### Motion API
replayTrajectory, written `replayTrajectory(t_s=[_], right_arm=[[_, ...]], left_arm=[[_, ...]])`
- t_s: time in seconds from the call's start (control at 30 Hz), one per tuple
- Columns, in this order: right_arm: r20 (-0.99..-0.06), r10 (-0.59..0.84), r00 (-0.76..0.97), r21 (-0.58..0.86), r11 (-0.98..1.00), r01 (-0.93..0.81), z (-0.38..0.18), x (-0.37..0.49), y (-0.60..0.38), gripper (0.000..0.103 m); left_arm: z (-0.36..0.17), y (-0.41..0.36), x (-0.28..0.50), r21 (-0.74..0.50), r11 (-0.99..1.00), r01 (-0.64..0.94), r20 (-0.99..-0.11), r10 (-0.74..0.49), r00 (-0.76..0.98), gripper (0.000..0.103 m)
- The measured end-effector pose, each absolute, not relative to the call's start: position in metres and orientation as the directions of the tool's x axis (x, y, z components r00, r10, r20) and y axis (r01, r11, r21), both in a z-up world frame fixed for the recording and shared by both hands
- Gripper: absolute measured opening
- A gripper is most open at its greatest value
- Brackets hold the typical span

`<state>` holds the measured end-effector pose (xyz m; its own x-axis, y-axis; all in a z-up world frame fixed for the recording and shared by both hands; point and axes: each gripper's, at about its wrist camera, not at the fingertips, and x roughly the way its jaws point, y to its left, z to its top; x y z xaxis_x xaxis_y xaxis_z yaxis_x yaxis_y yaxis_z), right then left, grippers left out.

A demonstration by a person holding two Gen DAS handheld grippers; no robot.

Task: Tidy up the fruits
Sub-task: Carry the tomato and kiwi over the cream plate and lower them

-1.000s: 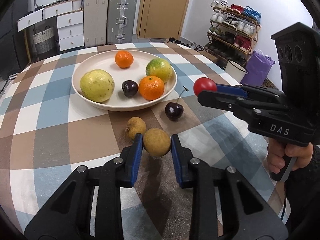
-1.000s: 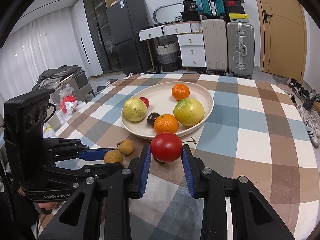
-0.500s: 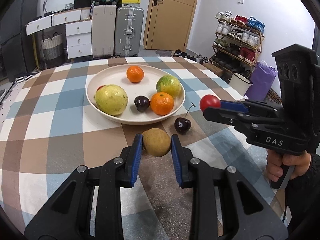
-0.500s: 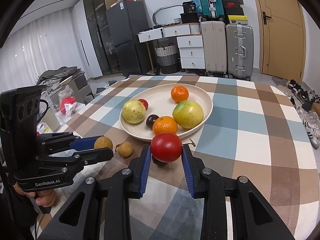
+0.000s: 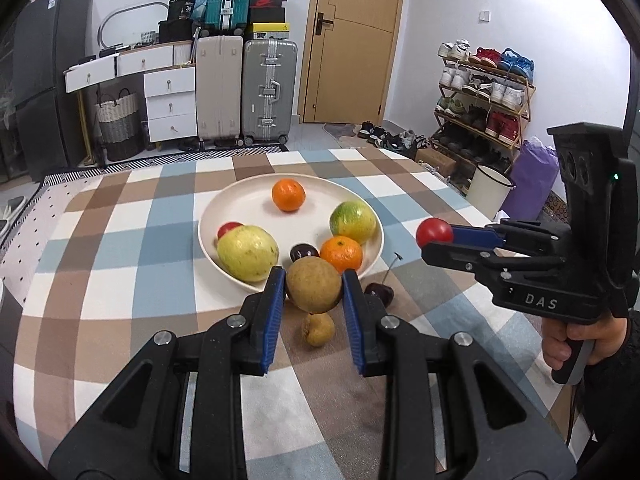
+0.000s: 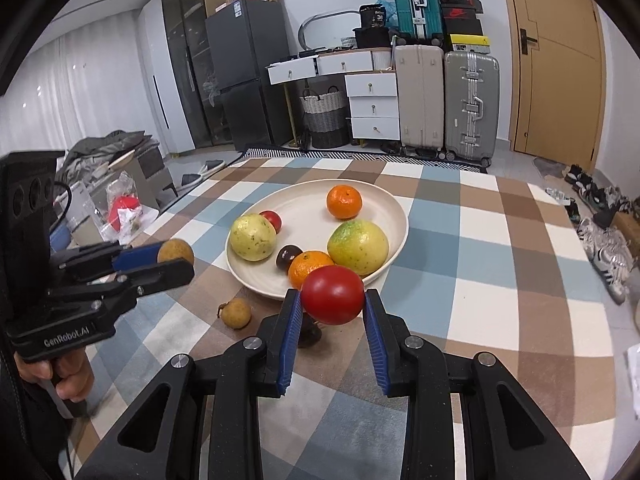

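My left gripper is shut on a brown longan and holds it above the table, just in front of the cream plate. My right gripper is shut on a red cherry tomato, also near the plate's front rim. The plate holds two oranges, a yellow fruit, a green-yellow fruit, a dark cherry and a small red fruit. A second longan and a dark cherry lie on the table. In the right wrist view that cherry is partly hidden behind my fingers.
The table has a checked brown, blue and white cloth. Suitcases, drawers and a door stand behind it. A shoe rack and a white bin are on the right.
My left gripper has lifted the longan off the table and moved it toward the plate. The right gripper with the tomato has barely moved.
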<state>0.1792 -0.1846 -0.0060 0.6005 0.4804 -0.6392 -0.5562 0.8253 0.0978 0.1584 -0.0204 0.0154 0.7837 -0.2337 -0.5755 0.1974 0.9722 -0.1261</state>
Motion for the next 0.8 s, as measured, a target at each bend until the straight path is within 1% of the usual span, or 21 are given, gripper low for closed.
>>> replayTrajectory(t_s=[0.23, 0.8], right_arm=[[-0.648, 0.471, 0.598, 0.091, 0.828, -0.554, -0.003, 0.191, -0.177, 0.032], [-0.648, 0.504, 0.571, 0.113, 0.805, -0.583, -0.001, 0.237, -0.138, 0.032]], left_arm=[[0.025, -0.015, 0.178, -0.135, 0.973, 0.185, -0.564, -0.229, 0.793, 0.025], [0.008, -0.026, 0.236, -0.124, 0.979, 0.162, -0.58, -0.205, 0.788, 0.026]])
